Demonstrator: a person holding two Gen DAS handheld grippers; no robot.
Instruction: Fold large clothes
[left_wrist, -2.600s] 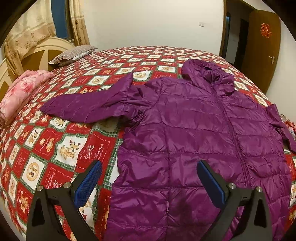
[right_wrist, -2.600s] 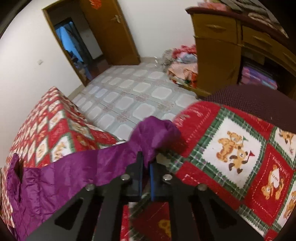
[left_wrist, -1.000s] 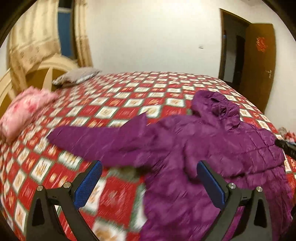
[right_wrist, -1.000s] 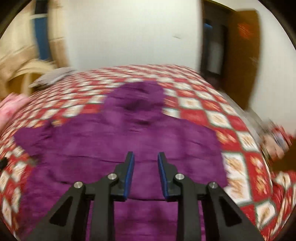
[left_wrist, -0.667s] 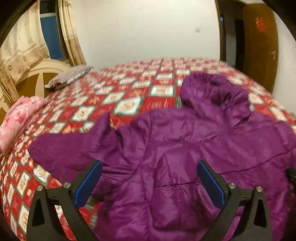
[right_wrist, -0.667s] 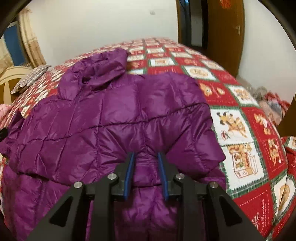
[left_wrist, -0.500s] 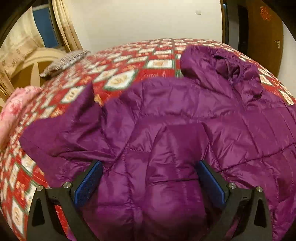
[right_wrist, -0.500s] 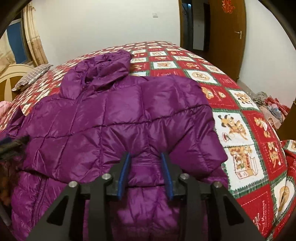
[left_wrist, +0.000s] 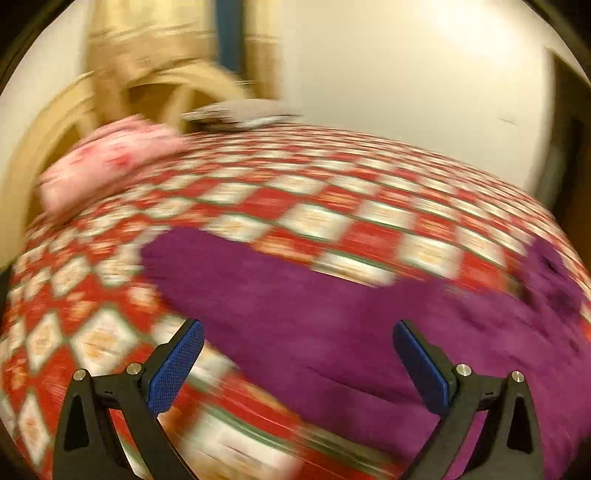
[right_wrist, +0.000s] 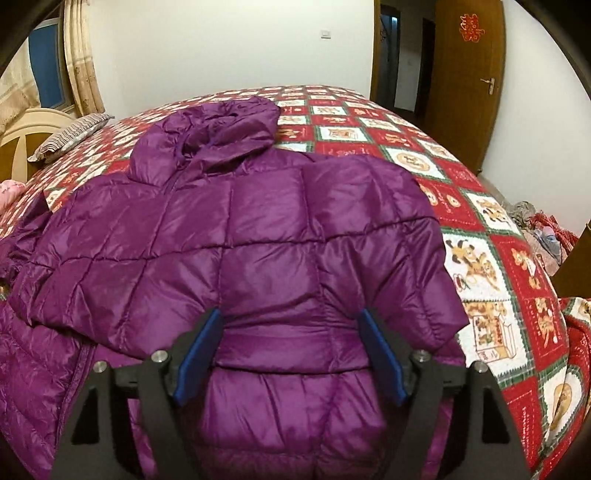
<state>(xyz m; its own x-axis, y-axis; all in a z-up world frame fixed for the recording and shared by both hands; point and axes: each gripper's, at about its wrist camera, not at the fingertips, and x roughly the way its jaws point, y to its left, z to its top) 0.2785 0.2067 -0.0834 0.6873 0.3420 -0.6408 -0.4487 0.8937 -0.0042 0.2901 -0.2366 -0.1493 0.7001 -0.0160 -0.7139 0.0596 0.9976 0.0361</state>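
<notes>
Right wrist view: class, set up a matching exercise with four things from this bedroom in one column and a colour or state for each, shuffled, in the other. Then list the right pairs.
Things:
1. jacket
2. pillow
3. door
4. right gripper

Colour or state:
A. brown wood, with a red ornament
B. jaws opening, pads not pressing on the cloth between them
C. purple, quilted, one side folded over
D. striped, near the headboard

Pairs: 1-C, 2-D, 3-A, 4-B
</notes>
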